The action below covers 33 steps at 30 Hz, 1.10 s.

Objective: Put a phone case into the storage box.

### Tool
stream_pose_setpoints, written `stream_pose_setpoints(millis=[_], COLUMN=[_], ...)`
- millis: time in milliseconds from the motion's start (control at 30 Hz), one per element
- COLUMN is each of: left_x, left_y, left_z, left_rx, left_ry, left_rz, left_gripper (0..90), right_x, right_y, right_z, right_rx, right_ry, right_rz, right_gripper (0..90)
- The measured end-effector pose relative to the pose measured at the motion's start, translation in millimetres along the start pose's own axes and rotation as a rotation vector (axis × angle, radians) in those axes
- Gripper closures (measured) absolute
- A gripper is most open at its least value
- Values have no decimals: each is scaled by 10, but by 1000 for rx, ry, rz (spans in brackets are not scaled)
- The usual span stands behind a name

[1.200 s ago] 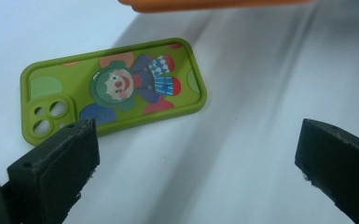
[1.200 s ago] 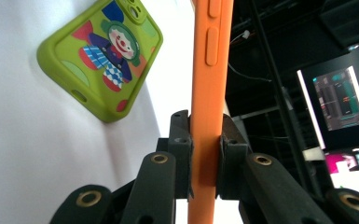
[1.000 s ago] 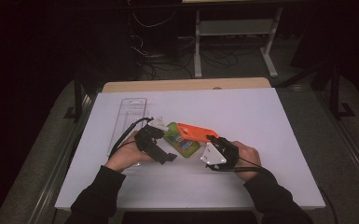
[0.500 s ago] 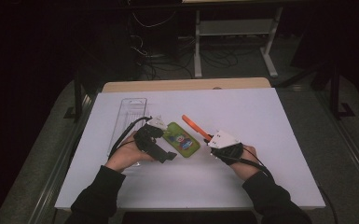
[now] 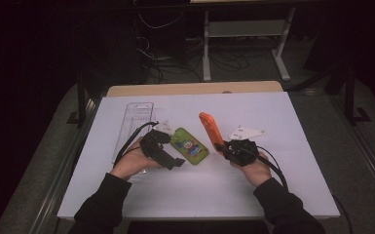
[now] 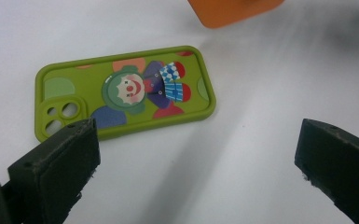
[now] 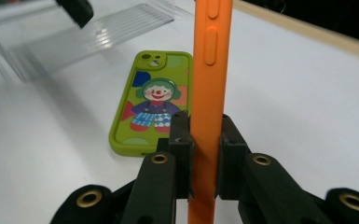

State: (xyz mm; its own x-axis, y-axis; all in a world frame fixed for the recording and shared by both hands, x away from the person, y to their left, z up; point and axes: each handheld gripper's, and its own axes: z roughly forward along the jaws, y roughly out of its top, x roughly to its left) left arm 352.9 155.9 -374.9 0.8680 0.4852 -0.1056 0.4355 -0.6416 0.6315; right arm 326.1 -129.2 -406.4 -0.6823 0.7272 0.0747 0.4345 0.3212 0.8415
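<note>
R tool (image 7: 204, 154) pinches orange case (image 7: 210, 70) by its edge, lifted off bench (image 5: 292, 117) prob. for moving; L tool (image 6: 196, 154), spread, hovers near green case (image 6: 126, 91).

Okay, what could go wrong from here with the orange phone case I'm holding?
1. The right gripper pinches the orange case only by its thin edge near one end, so it might twist or slip out.
2. The green clown case lies flat just beside it; a swing or drop of the orange one could knock it.
3. The open left gripper hovers close to the green case and could nudge it toward the clear tray.
</note>
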Motion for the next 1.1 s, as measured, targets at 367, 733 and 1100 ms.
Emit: stream_pose_setpoints(millis=[367,733,1100], left_x=[31,26,11], left_y=[89,267,382], left_z=[-46,57,150], left_rx=[-163,-283,-343], left_ry=[0,-30,-61], left_rz=[-98,-144,-151], left_gripper=[0,0,0], right_x=[-34,125,275], right_y=[-13,28,53], right_z=[0,48,76], right_rx=[-30,-57,-66], right_ry=[42,91,124], right_rz=[101,114,95], right_gripper=[782,783,783])
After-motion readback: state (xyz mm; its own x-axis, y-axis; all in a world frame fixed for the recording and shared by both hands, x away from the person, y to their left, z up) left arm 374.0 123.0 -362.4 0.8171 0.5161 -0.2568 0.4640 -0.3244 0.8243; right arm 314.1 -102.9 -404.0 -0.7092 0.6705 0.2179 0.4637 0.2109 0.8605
